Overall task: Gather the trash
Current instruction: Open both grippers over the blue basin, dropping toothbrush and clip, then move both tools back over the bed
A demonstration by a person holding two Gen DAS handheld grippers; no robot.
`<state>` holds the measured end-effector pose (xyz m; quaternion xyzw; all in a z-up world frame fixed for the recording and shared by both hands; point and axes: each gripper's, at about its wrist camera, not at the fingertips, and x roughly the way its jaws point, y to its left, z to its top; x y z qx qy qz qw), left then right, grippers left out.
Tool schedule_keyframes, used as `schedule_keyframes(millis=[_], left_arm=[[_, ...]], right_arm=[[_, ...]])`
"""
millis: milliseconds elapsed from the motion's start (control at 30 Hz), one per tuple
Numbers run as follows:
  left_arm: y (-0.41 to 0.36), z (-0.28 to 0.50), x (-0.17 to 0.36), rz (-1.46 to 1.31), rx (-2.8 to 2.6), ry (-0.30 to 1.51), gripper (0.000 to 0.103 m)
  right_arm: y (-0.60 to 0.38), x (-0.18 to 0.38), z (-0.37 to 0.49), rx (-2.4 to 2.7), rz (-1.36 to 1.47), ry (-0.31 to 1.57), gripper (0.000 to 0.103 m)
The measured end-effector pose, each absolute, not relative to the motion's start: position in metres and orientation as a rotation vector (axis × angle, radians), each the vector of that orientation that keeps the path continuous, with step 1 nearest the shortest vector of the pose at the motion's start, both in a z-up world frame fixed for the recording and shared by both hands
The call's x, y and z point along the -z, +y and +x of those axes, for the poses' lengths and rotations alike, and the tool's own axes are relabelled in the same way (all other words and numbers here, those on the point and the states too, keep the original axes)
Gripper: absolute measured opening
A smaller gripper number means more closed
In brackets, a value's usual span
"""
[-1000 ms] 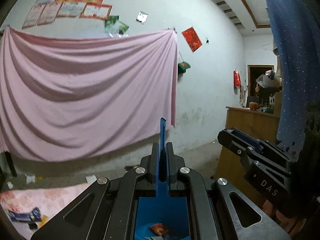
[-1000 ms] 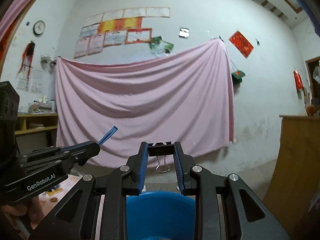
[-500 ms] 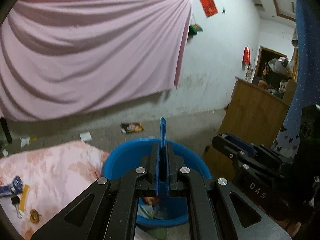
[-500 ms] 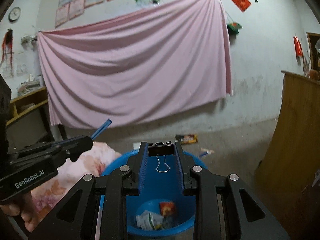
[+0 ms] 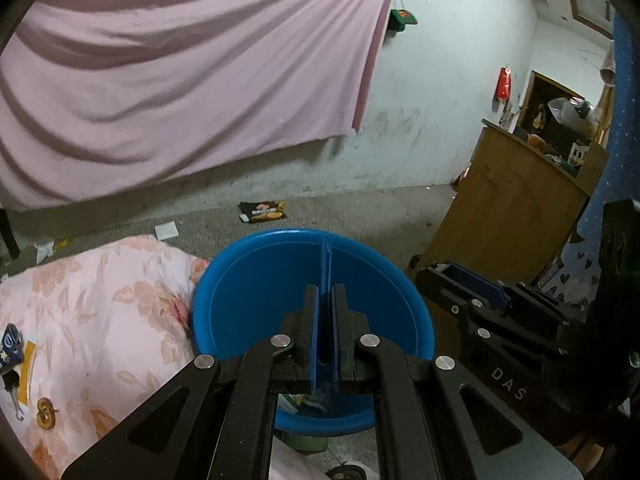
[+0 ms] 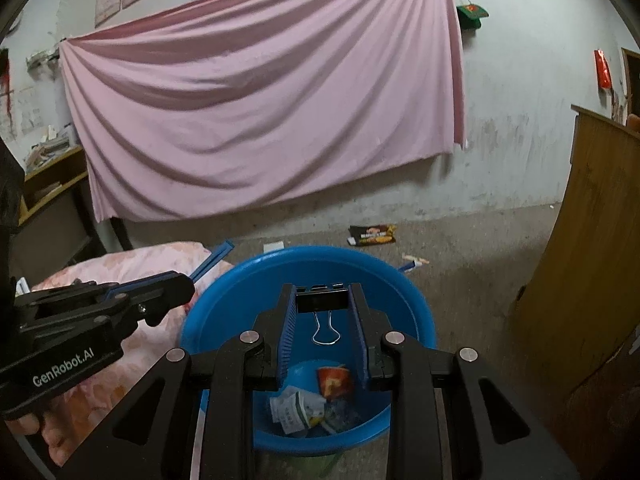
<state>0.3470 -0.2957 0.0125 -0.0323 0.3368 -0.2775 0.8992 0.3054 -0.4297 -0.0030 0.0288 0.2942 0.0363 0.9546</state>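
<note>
1. A pink sheet (image 6: 260, 112) hangs across the pale wall, filling the view from 9 to 1 o'clock in the right wrist view.
2. A wooden cabinet (image 6: 592, 264) stands at 3 o'clock.
3. A pink flowered bedcover (image 5: 92, 320) lies at 8 o'clock in the left wrist view, touching the basin's left side; a small blue packet, a clip and a round orange bit lie at its left edge.
4. A blue basin (image 6: 412, 312) sits low in the centre of both views, under both tools. Inside it lie a red wrapper (image 6: 334, 382) and some crumpled white and green packets (image 6: 298, 408).
5. The left gripper (image 5: 325, 300) has its jaws pressed nearly together on a thin blue strip (image 5: 326, 256) that stands upright above the tips toward 12 o'clock, over the basin. In the right wrist view this strip sticks out past the basin's rim at 10 o'clock.
6. The right gripper (image 6: 322, 300) is narrowly parted, its pads pinching a black binder clip (image 6: 322, 300) at the tips, the wire handle hanging down between the fingers, above the basin.
7. On the bare floor beyond the basin, at 12 to 1 o'clock, lie a dark snack wrapper (image 6: 372, 235), a white paper scrap (image 5: 166, 231) and a small tube (image 6: 414, 263).
</note>
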Motion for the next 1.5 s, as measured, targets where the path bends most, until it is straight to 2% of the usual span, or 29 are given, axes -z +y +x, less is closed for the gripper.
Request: schedule_keyframes(millis=[367,600,800,1067,1200,1300,1433,1500], left_arm=[[-0.293,0.355,-0.002,-0.071,0.562,0.763,0.005],[-0.288,0.359,-0.002,-0.084,0.546,0.781,0.017],[-0.278,0.36,-0.004,-0.111,0.519,0.779,0.031],[-0.265,0.36,-0.008,-0.126,0.479,0.774,0.031],[-0.26,0.355,-0.013,-0.133,0.461,0.757,0.037],[-0.25,0.35,-0.019,-0.149,0.447,0.726,0.044],[-0.232,0.34,-0.032,-0.169,0.416,0.667,0.056],[-0.219,0.335,-0.04,-0.18,0.397,0.63,0.065]], right_arm=[[-0.427,0.012,0.31,-0.076,0.056,0.65,0.024],[-0.425,0.016,0.316,-0.076,0.056,0.677,0.026],[-0.425,0.017,0.318,-0.078,0.059,0.683,0.034],[-0.425,0.017,0.317,-0.076,0.063,0.675,0.042],[-0.423,0.015,0.316,-0.075,0.063,0.66,0.045],[-0.422,0.011,0.316,-0.073,0.065,0.641,0.051],[-0.416,-0.002,0.309,-0.072,0.076,0.573,0.074],[-0.41,-0.011,0.305,-0.078,0.08,0.524,0.079]])
